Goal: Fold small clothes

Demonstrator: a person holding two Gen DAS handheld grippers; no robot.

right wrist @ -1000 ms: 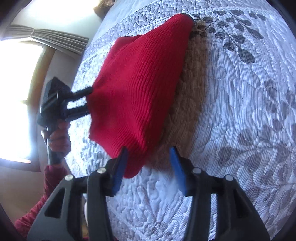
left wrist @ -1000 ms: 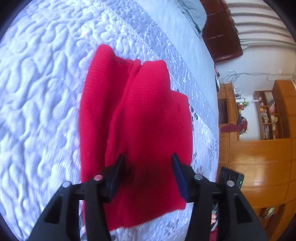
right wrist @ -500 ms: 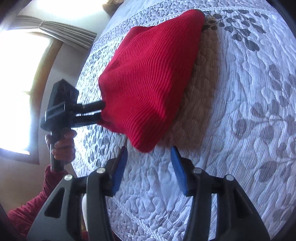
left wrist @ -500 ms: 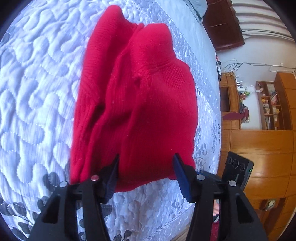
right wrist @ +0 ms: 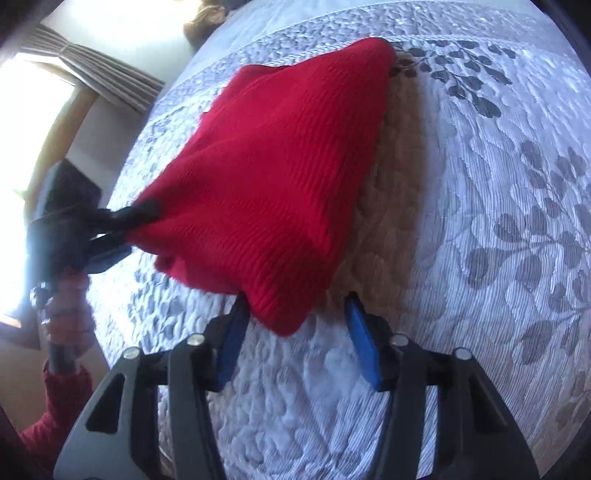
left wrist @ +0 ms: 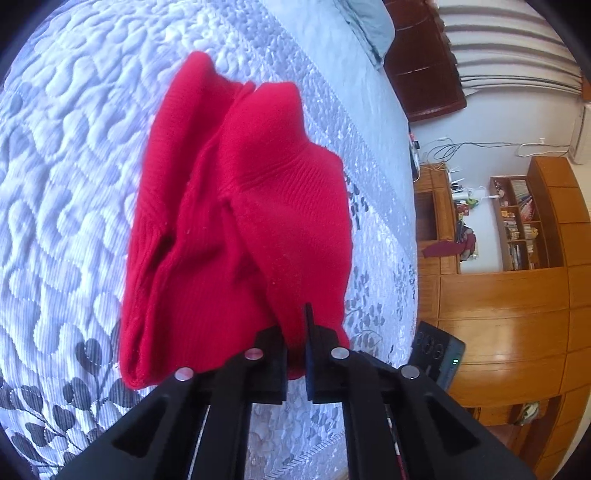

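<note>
Garment: red ribbed knit sweater (left wrist: 236, 229), lying bunched on the bed (left wrist: 66, 177), near edge lifted toward the foot end.
Left tongs (left wrist: 295, 332): pressed together, pinching a fold at the sweater's near hem; cloth drawn taut into the clamp.
Left tongs from the right wrist view (right wrist: 122, 229): seen at the sweater's left corner, gripped by a hand (right wrist: 66, 306) with a red sleeve (right wrist: 55, 406) below it.
Right tongs (right wrist: 295, 332): spread and closing, blue pads (right wrist: 360, 343) either side of the sweater's lowest corner, not yet pressing on it.
Bed cover: pale quilted bedspread with grey leaf sprigs (right wrist: 535, 236); warm brownish shadow just right of the sweater.
Pillow (left wrist: 369, 22): grey-blue, at the far head end.
Room: wooden cabinets (left wrist: 509, 295) and open shelves (left wrist: 517, 221) with books and small items, cables on the wall, curtained window (right wrist: 110, 77).
Device: dark box (left wrist: 437, 350) with a small green light beside the bed edge.
Writing, brands, labels: none readable; book spines too small to tell.
</note>
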